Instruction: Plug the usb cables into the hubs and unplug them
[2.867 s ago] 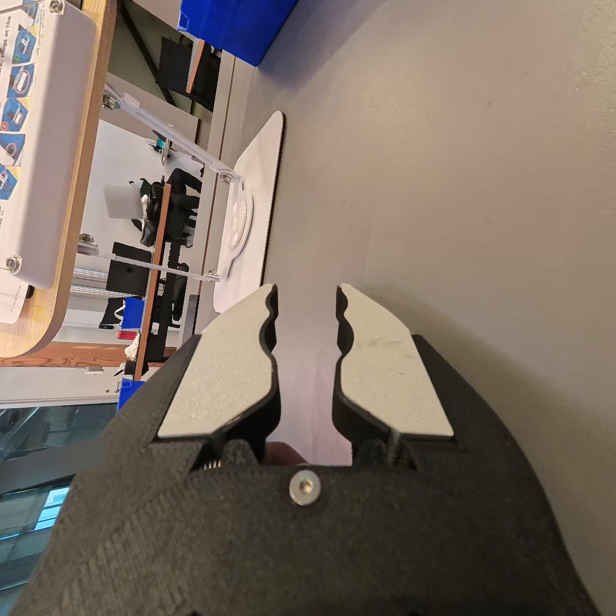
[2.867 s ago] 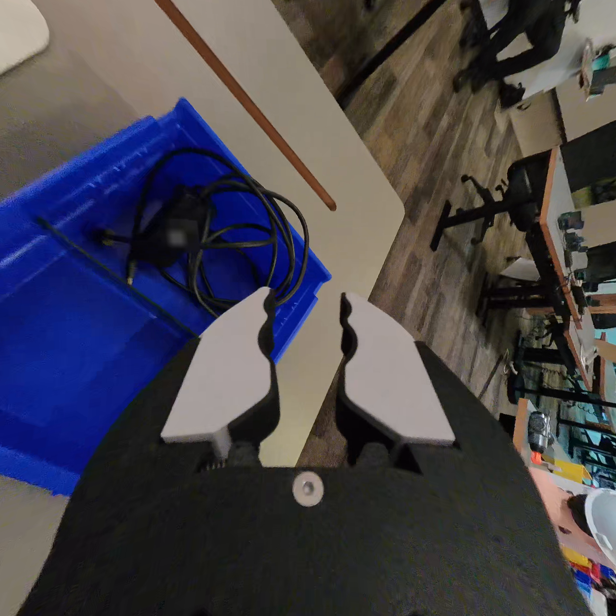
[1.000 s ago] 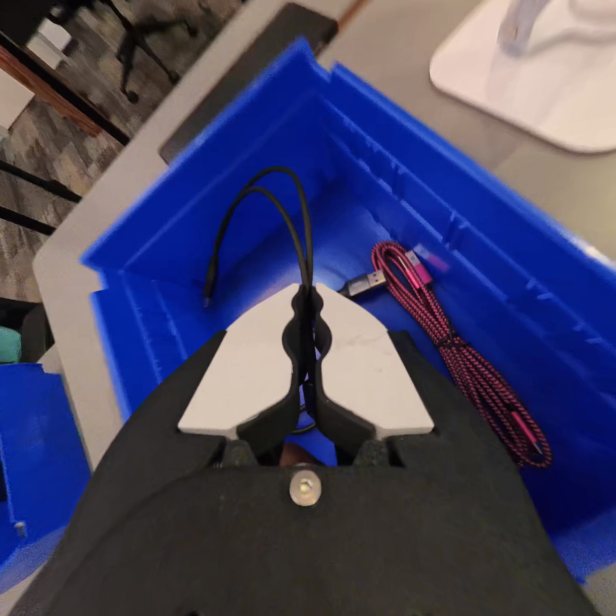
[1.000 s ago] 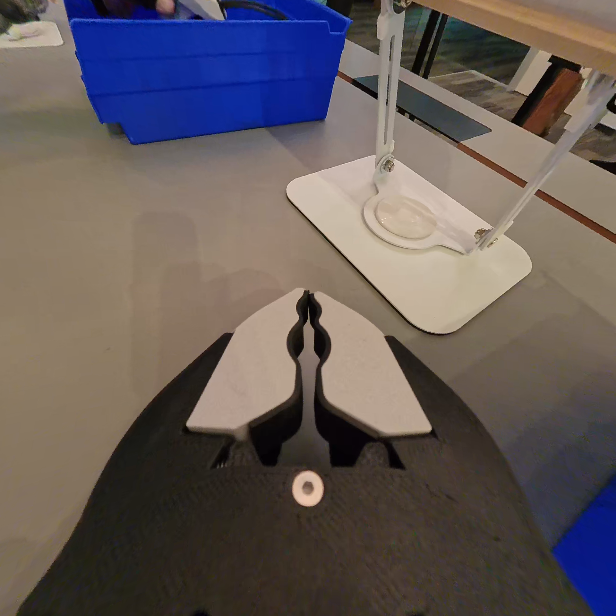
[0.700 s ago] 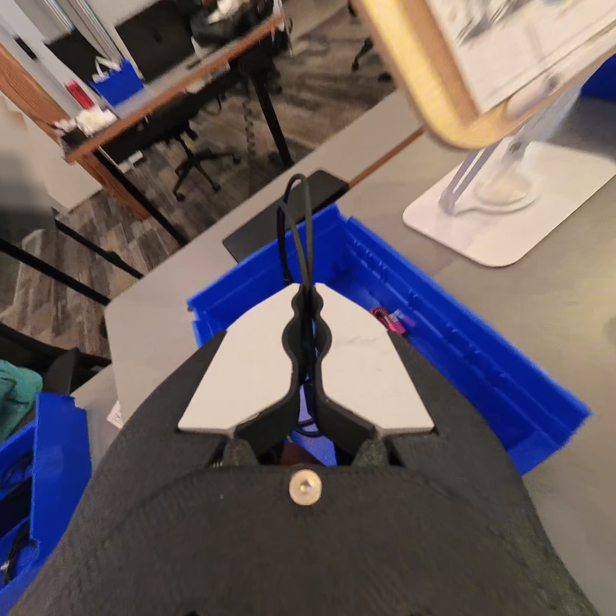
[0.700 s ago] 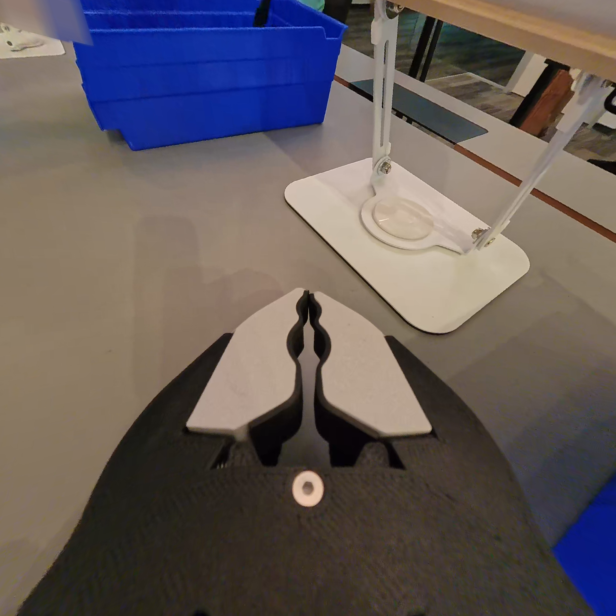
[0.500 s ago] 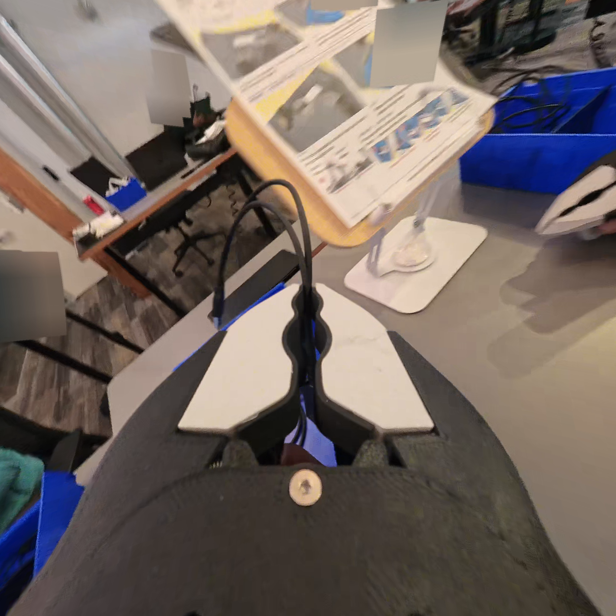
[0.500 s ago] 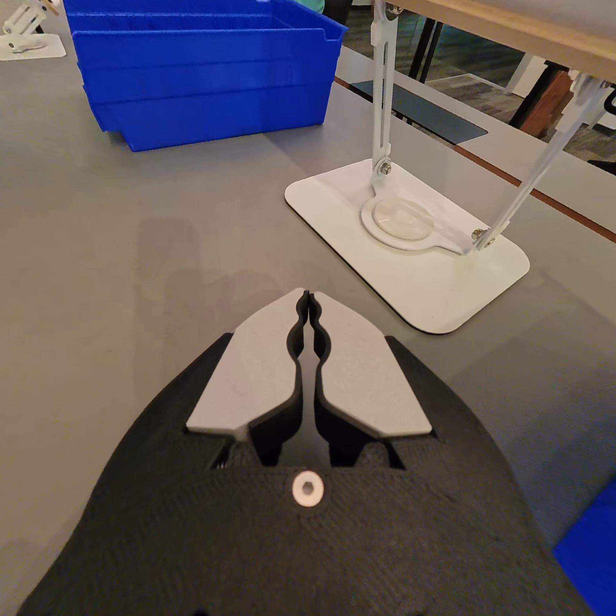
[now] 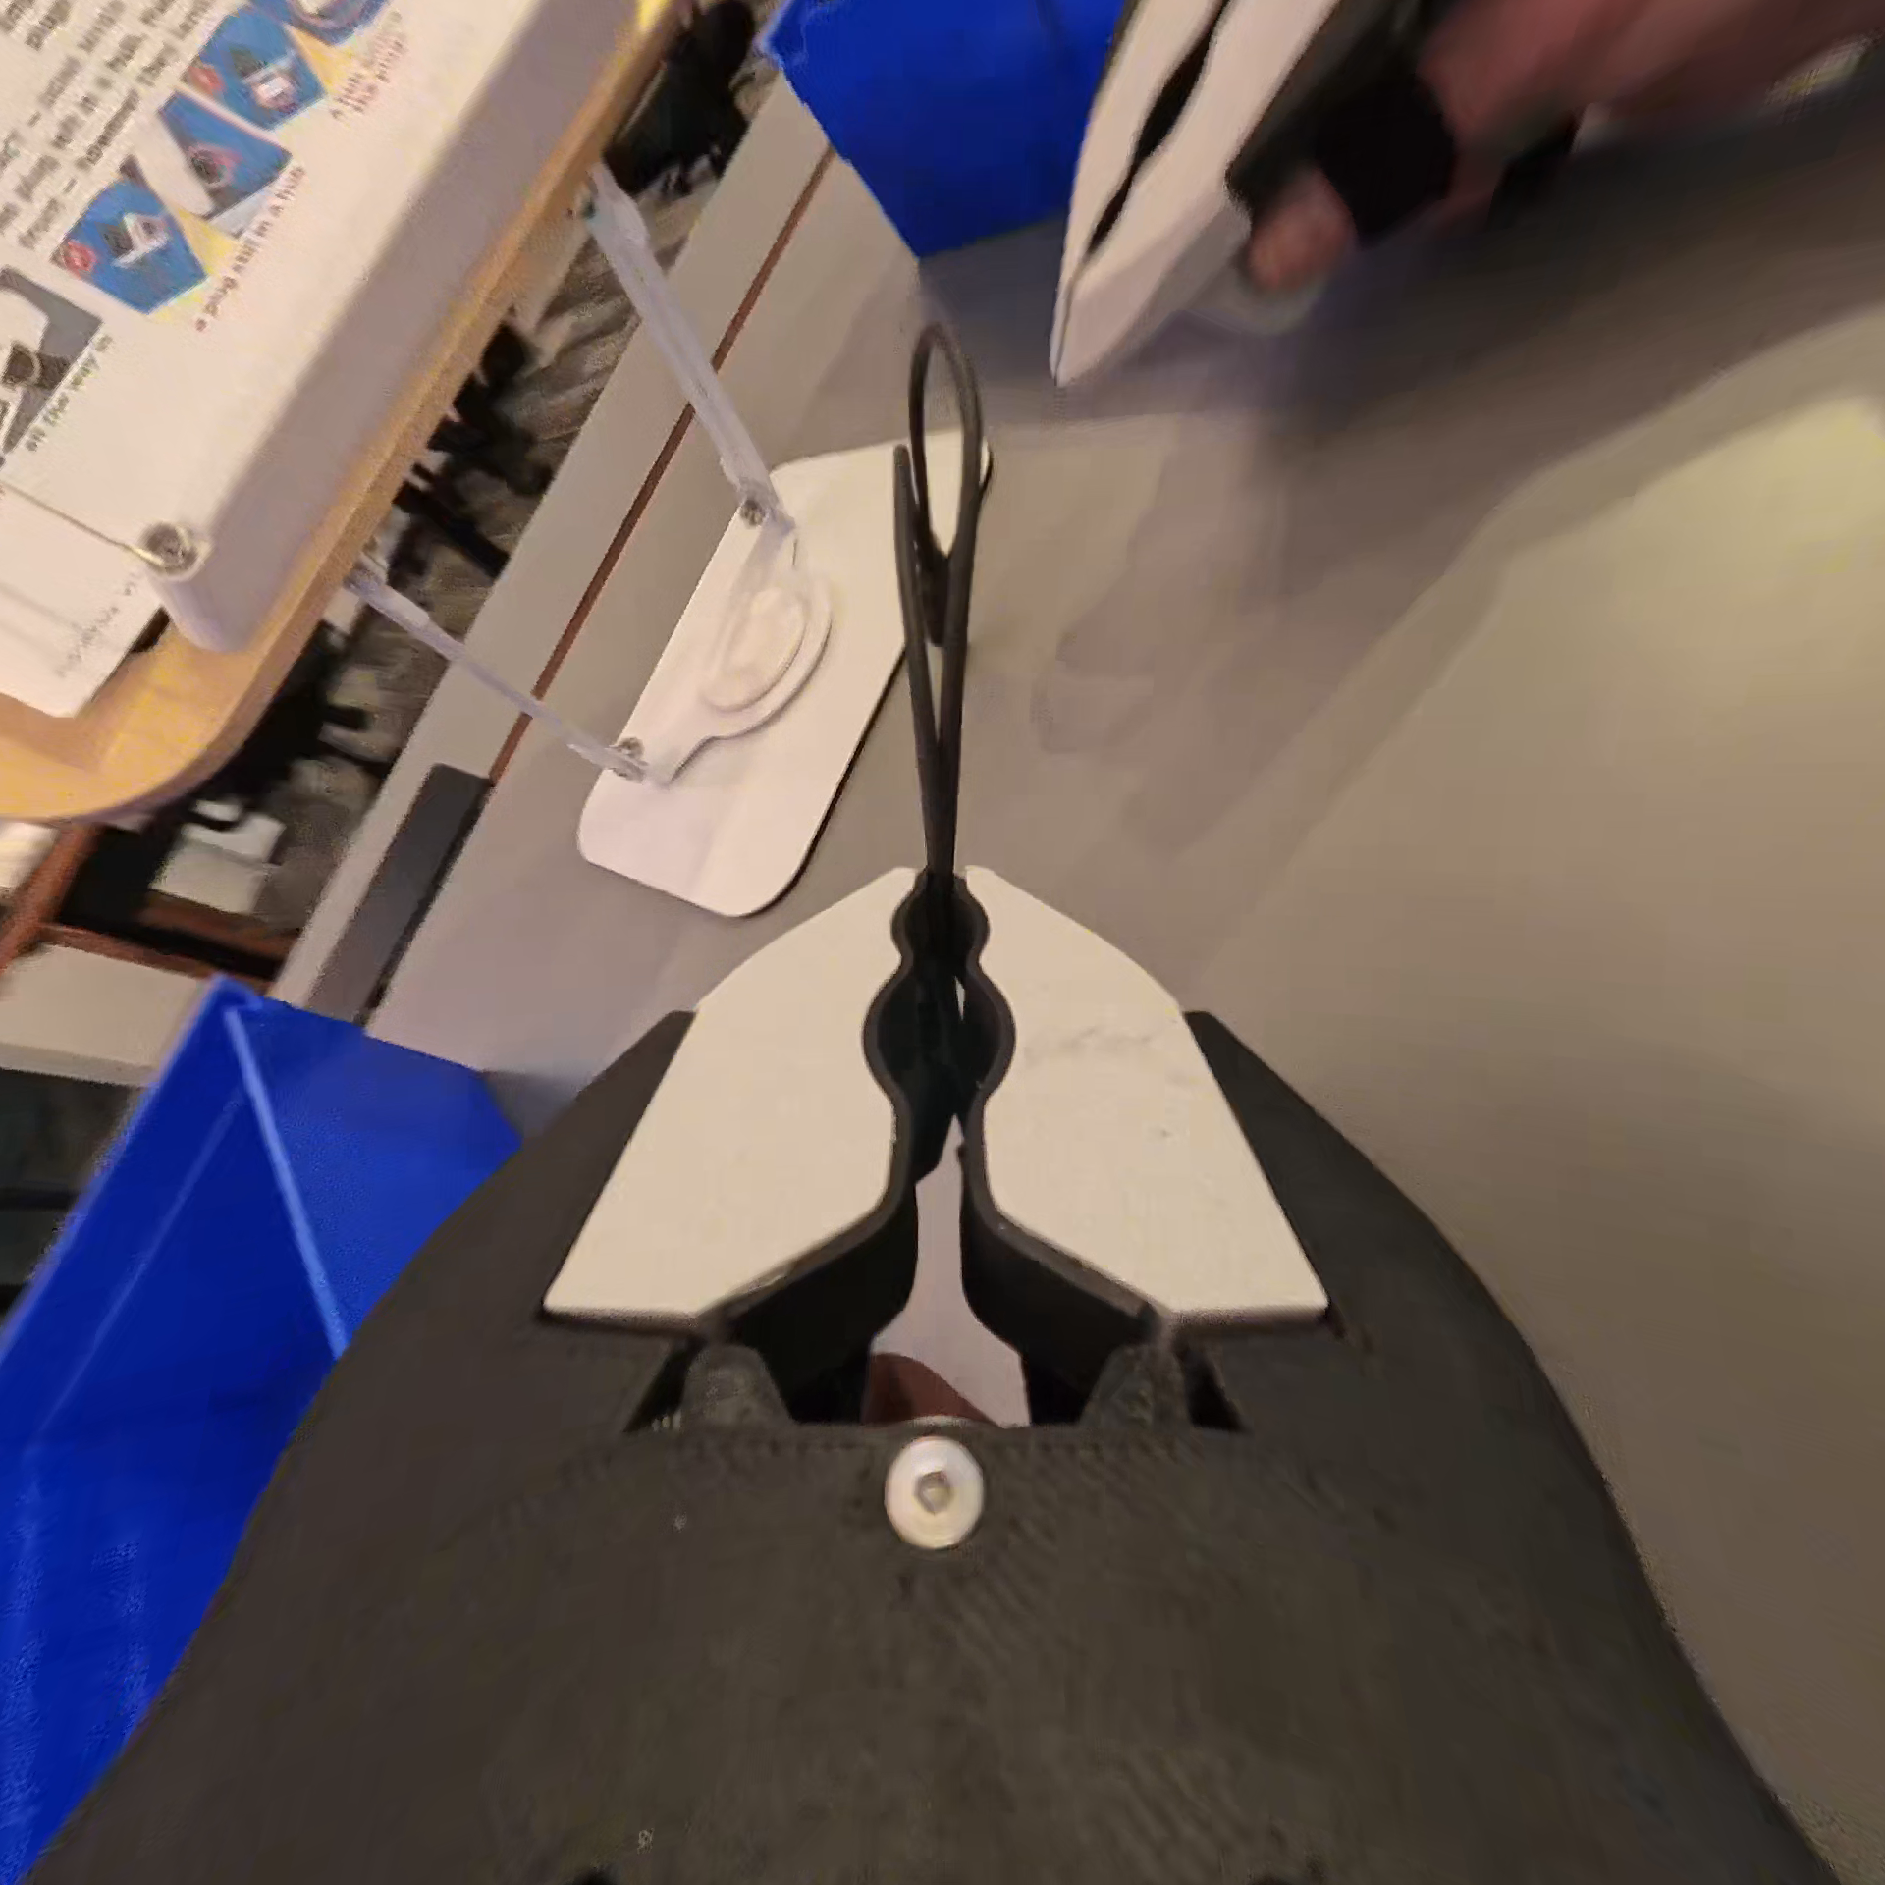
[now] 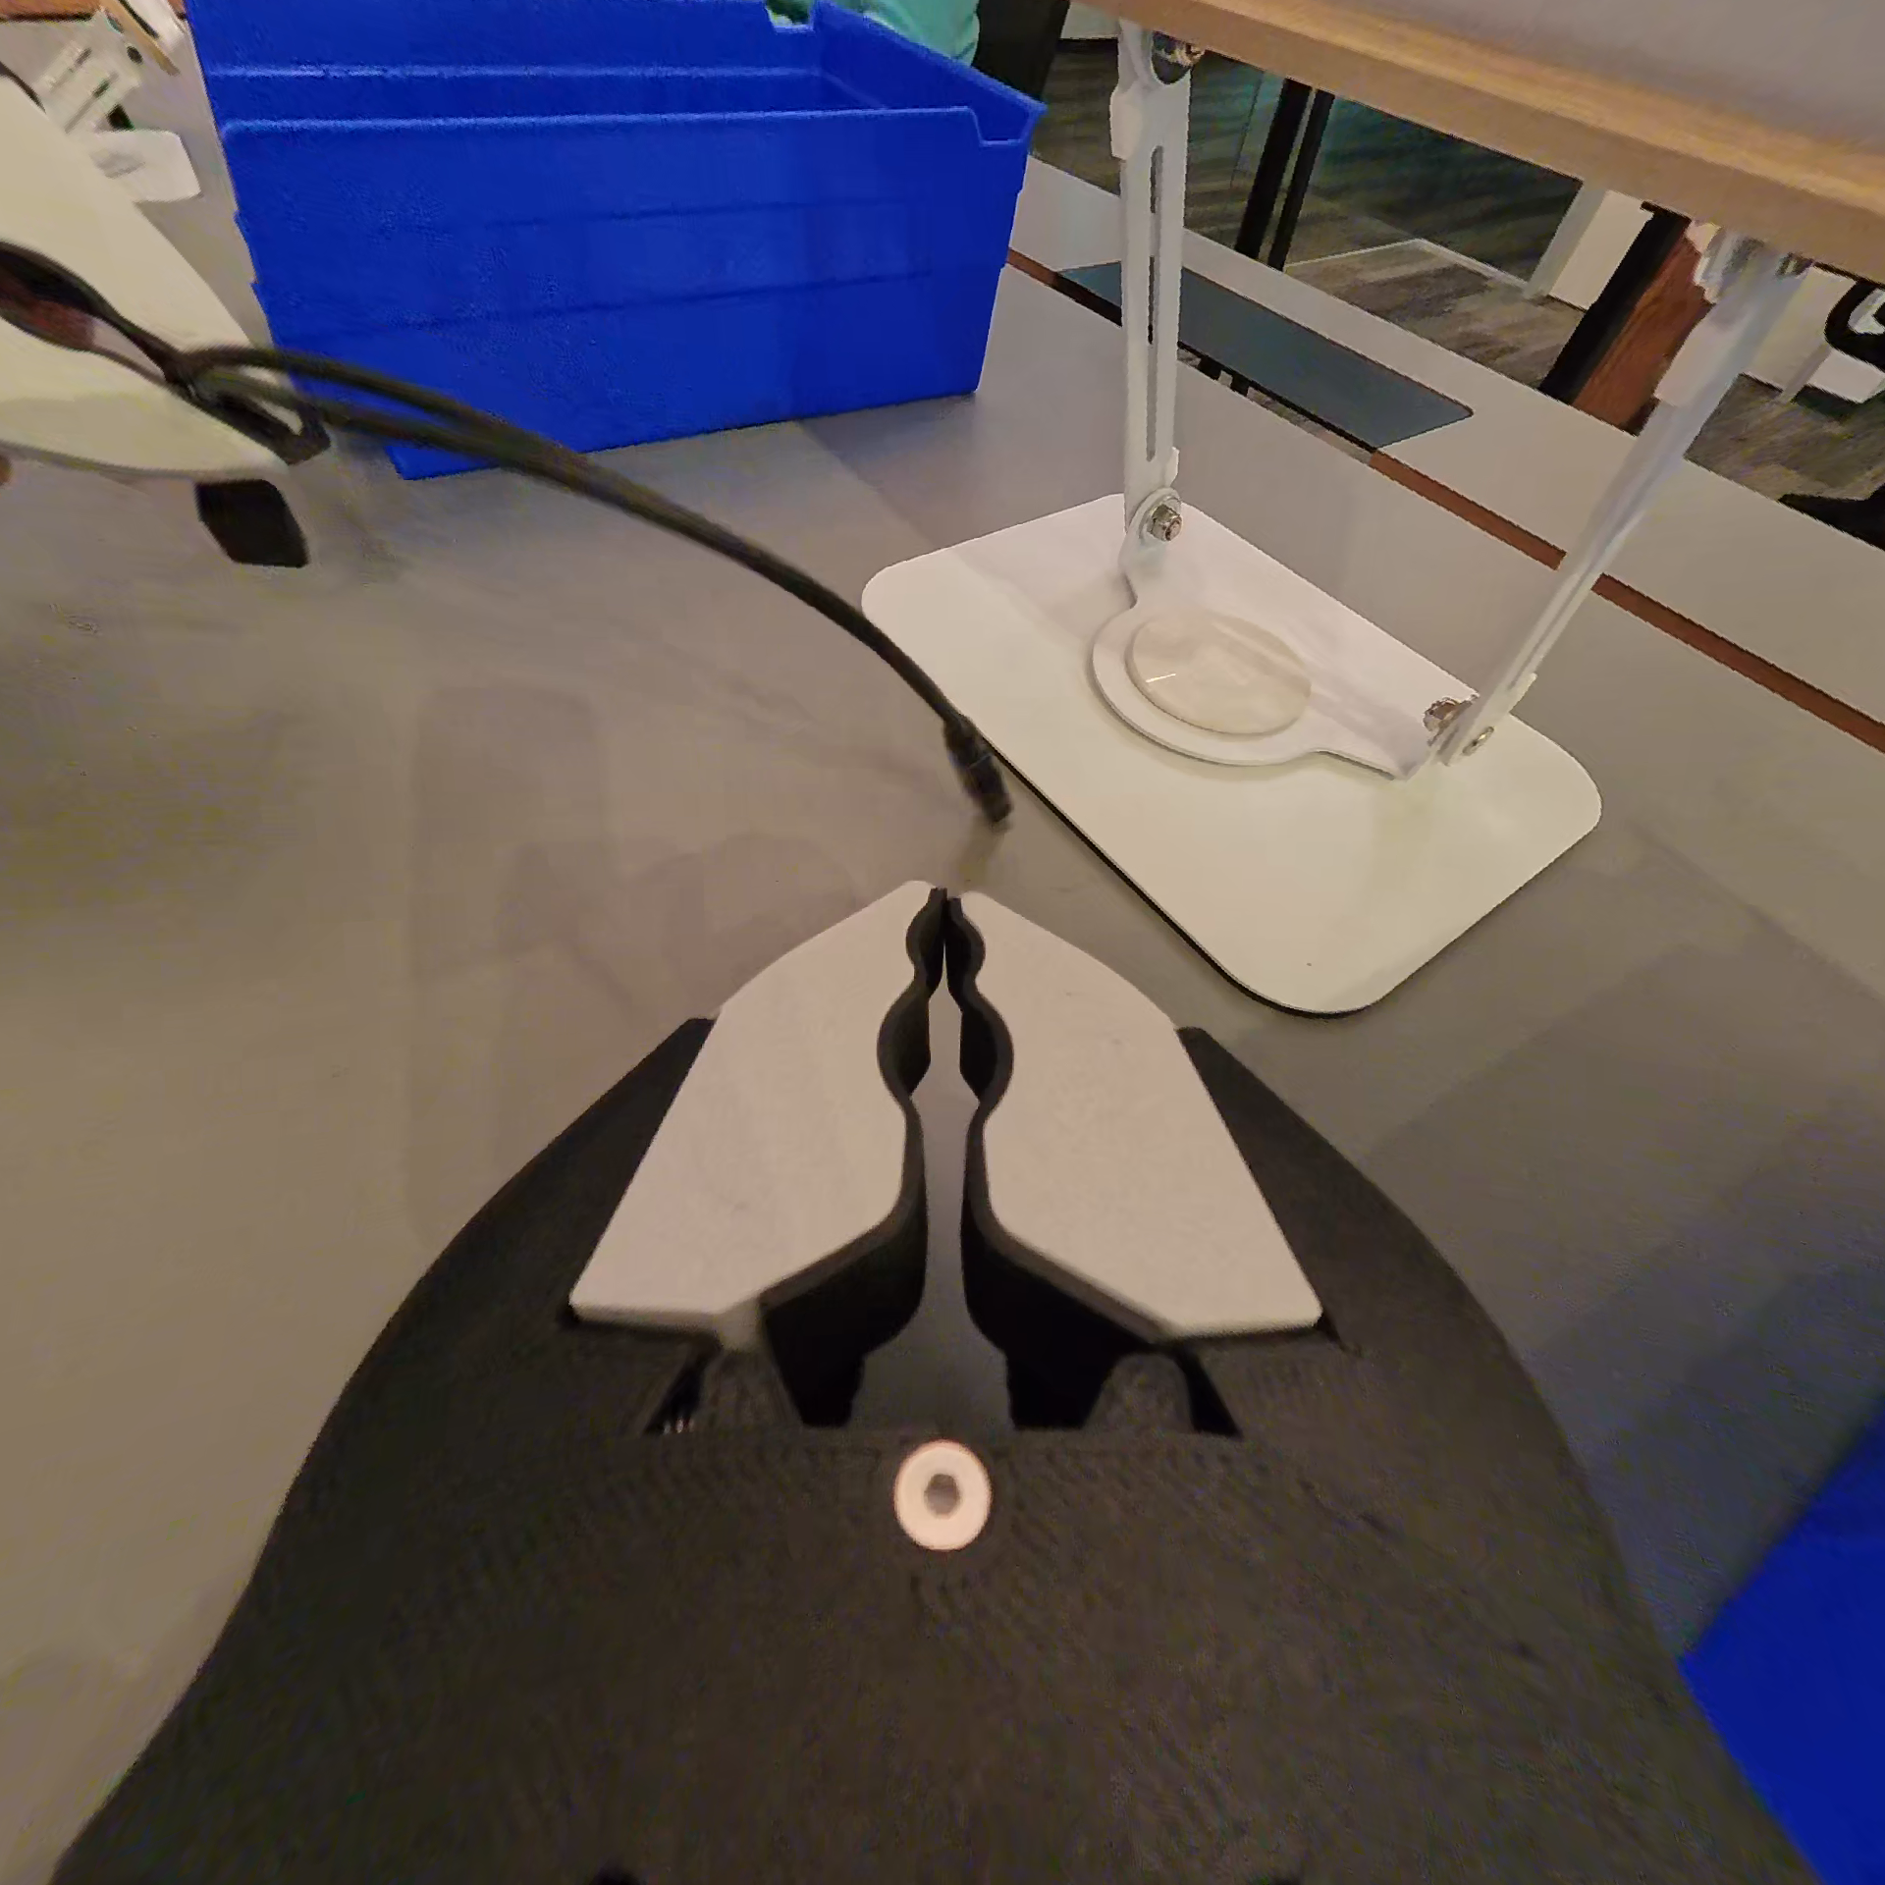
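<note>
My left gripper [image 9: 940, 879] is shut on a thin black USB cable [image 9: 944, 612], whose loop sticks out ahead of the fingertips over the grey table. In the right wrist view the same cable [image 10: 653, 510] arcs from the left gripper [image 10: 179, 393] at the left edge, and its plug [image 10: 981, 780] hangs just above and ahead of my right gripper [image 10: 945, 898]. My right gripper is shut and empty, low over the table. It also shows in the left wrist view [image 9: 1142, 194], held by a hand. No hub is in view.
A white stand base [image 10: 1275, 816] with two thin legs holds up a wooden board [image 9: 204, 337] bearing a printed sheet, right of the cable. A blue bin [image 10: 612, 235] stands at the back left. Another blue bin [image 9: 204, 1224] sits beside my left gripper.
My left gripper has carried the black cable out of the blue bin and swung over the table toward the right gripper. The cable and left gripper have come into the right wrist view.
</note>
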Action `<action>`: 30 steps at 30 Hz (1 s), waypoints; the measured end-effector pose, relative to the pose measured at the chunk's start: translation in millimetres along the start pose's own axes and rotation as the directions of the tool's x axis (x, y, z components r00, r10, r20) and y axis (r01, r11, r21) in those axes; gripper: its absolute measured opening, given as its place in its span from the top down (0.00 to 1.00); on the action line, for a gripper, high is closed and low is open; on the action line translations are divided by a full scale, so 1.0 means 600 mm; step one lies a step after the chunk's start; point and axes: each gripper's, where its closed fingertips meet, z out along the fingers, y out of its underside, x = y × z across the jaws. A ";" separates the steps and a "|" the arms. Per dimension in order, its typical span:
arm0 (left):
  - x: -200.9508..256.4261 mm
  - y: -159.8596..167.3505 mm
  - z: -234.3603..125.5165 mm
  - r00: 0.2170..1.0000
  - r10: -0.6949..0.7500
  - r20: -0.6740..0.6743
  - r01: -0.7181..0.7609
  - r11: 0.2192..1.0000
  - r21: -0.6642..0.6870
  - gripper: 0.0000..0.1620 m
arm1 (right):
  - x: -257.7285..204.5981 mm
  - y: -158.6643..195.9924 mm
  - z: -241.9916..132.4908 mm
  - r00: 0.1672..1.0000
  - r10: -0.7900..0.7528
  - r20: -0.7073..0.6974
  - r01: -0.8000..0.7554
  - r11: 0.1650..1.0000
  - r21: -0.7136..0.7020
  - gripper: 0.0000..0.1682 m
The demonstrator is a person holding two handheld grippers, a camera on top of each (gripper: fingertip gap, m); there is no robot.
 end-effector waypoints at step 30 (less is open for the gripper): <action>-0.274 0.299 -0.048 0.880 -0.371 0.298 0.473 0.754 -0.457 0.81 | 0.010 -0.003 -0.008 0.999 0.049 -0.011 -0.049 0.999 0.024 1.00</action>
